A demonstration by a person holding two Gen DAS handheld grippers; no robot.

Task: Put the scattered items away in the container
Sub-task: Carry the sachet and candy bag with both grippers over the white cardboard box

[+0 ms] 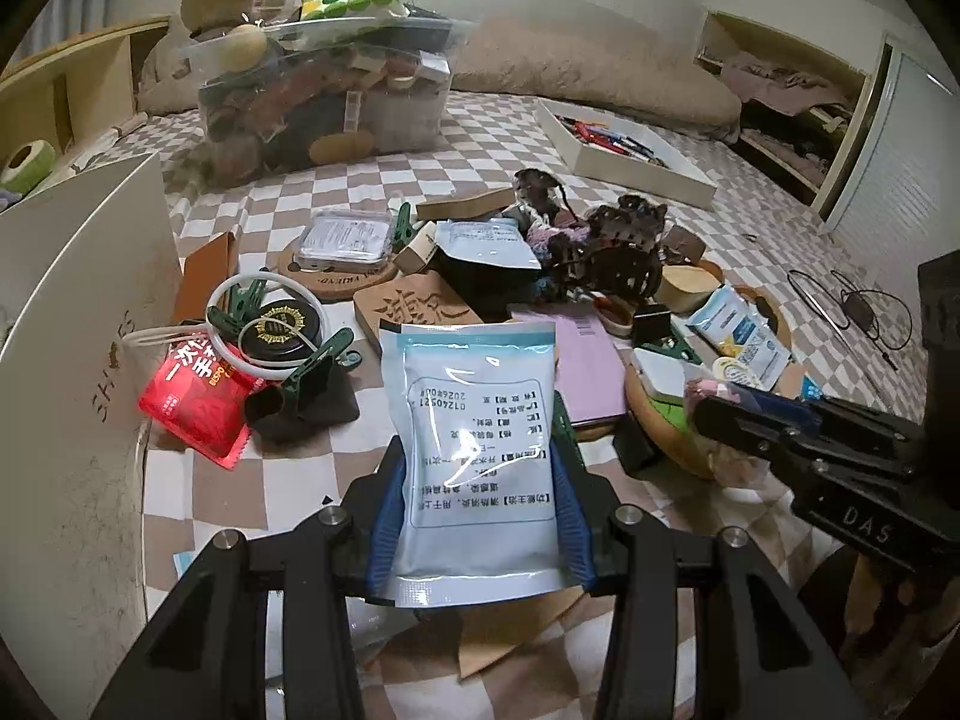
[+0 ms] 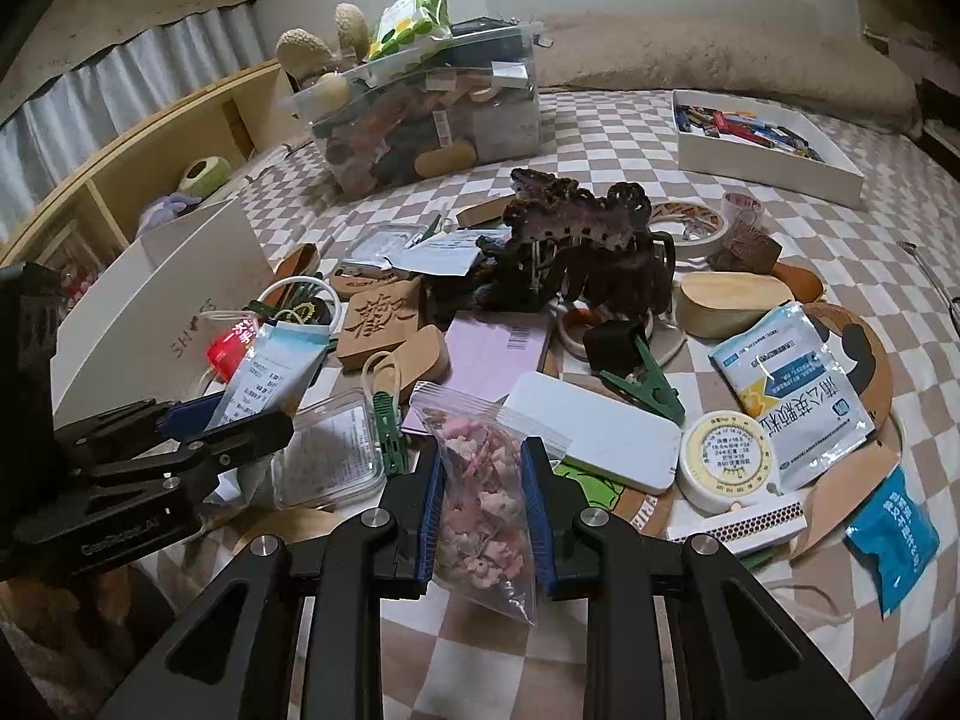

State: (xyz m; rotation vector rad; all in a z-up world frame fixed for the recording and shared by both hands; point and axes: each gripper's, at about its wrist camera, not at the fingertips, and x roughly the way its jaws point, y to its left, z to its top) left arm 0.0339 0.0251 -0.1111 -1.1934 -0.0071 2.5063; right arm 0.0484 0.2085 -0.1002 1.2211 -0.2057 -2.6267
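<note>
A pale blue and white medicine sachet [image 1: 474, 396] stands upright between the blue pads of my left gripper [image 1: 480, 462], which is shut on it above the checked bedcover. My right gripper [image 2: 483, 462] is shut on a clear zip bag of small pink pieces [image 2: 480, 528]. Each gripper shows in the other's view: the right gripper [image 1: 714, 402] at the right, the left gripper [image 2: 240, 414] at the left with its sachet [image 2: 264, 372]. A clear plastic bin [image 1: 324, 102] [image 2: 432, 120], heaped over its rim, stands at the back.
Loose items cover the bedcover: a red sachet [image 1: 192, 396], green clips, a carved wooden block [image 2: 381, 324], dark hair claws [image 2: 576, 240], a round tape measure [image 2: 726, 456], another sachet [image 2: 792, 396]. A white box [image 2: 150, 312] stands left, a white tray of pens [image 2: 762, 138] back right.
</note>
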